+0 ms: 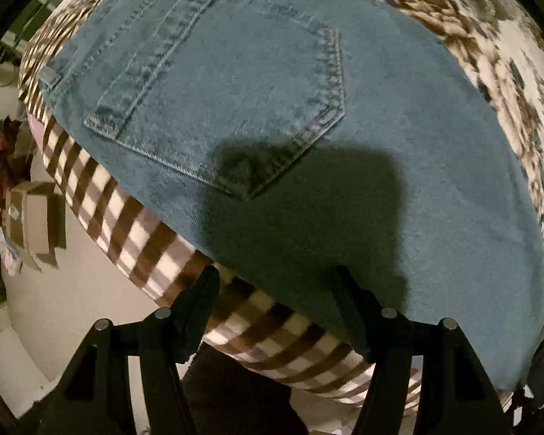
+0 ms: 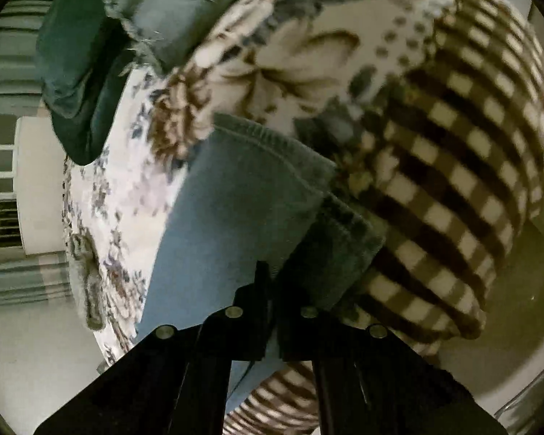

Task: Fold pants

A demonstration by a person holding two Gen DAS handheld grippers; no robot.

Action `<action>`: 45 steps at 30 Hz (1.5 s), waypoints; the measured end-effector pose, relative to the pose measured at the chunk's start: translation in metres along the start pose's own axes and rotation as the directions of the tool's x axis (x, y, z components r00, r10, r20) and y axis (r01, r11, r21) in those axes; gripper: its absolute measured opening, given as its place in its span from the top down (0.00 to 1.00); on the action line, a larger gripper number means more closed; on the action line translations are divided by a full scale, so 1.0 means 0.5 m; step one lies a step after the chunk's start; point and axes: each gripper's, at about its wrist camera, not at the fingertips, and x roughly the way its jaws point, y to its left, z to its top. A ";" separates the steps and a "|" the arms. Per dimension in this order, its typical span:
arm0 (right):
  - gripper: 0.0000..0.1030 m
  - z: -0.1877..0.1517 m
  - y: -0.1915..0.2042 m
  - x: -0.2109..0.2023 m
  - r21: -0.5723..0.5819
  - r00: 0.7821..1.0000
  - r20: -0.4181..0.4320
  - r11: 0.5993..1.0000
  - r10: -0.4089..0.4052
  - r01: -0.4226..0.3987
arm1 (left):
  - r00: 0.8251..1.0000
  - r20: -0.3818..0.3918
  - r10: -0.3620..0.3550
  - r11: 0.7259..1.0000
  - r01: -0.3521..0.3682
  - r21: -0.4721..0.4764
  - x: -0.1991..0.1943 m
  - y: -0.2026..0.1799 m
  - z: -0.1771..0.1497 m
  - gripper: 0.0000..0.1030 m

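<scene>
Blue denim pants (image 1: 257,101) lie flat on a bed with a floral and brown-checked cover; a back pocket (image 1: 235,108) faces up. My left gripper (image 1: 275,279) is open and empty, hovering over the pants' near edge by the checked border. In the right wrist view the pant leg's hem end (image 2: 257,195) is raised off the bed. My right gripper (image 2: 273,275) is shut on the denim near the hem, with the cloth pinched between its black fingers (image 2: 263,290).
The checked bed edge (image 1: 134,239) drops to a pale floor (image 1: 72,297). A cardboard box (image 1: 32,217) stands on the floor at left. A dark green garment (image 2: 83,72) lies on the floral cover (image 2: 134,195) beyond the hem.
</scene>
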 end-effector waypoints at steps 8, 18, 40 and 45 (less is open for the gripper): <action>0.95 0.009 -0.023 0.047 -0.023 0.990 -0.098 0.995 -0.099 0.098 | 0.998 0.006 -0.058 0.997 0.058 -0.052 -0.026 0.090 -0.020 0.40; 0.63 -0.185 0.131 0.085 -0.153 0.960 -0.279 0.987 -0.004 -0.040 | 0.981 0.149 -0.121 0.944 0.160 -0.289 -0.069 0.357 0.065 0.40; 1.00 -0.463 0.241 0.217 -0.163 0.940 -0.341 0.986 -0.029 -0.028 | 0.932 0.316 -0.175 0.886 0.290 -0.363 -0.099 0.476 0.231 0.87; 1.00 -0.470 0.225 0.221 -0.182 0.929 -0.367 0.983 -0.052 -0.017 | 0.947 0.271 -0.173 0.901 0.264 -0.346 -0.070 0.495 0.260 0.86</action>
